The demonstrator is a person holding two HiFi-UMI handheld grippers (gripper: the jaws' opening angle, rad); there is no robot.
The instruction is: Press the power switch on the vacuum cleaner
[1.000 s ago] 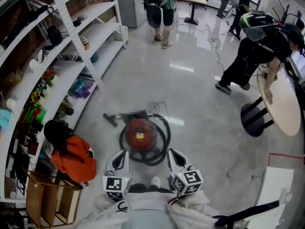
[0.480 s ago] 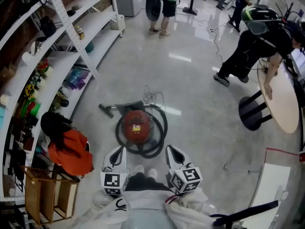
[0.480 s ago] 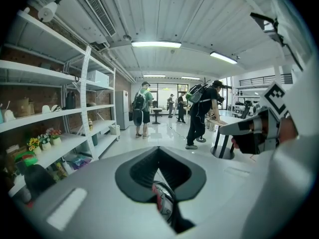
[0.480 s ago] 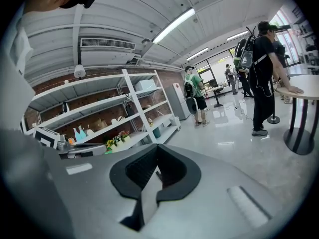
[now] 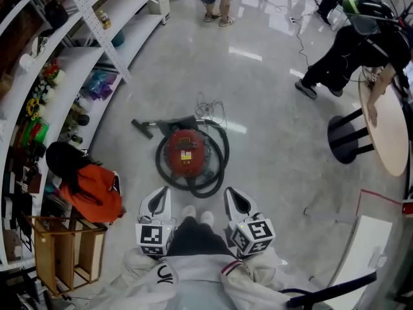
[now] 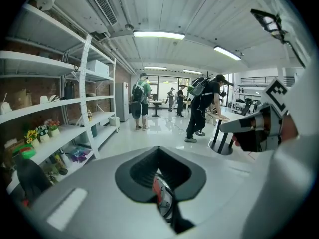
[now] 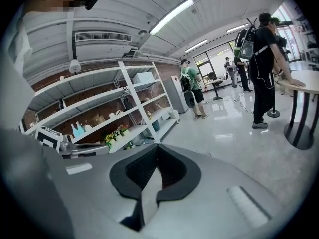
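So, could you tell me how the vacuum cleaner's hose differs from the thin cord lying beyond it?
The hose is thick and black; the cord is far thinner and pale. The hose loops round the red vacuum cleaner; the cord lies in a loose tangle on its far side. Both rest on the floor.

The vacuum cleaner (image 5: 186, 152) stands on the floor (image 5: 271, 102) with its hose (image 5: 219, 170) coiled around it and its nozzle (image 5: 143, 128) lying behind it to the left. Nearer than it, the left hand-held gripper (image 5: 157, 202) and the right hand-held gripper (image 5: 235, 201) flank the wearer's shoes (image 5: 197, 215). Shelving (image 5: 71, 63) runs along the left, with a crouching person (image 5: 90, 196) and a wooden crate (image 5: 61, 250) before it. Far right stands a round desk (image 5: 384, 134), with a person (image 5: 352, 44) leaning on it.
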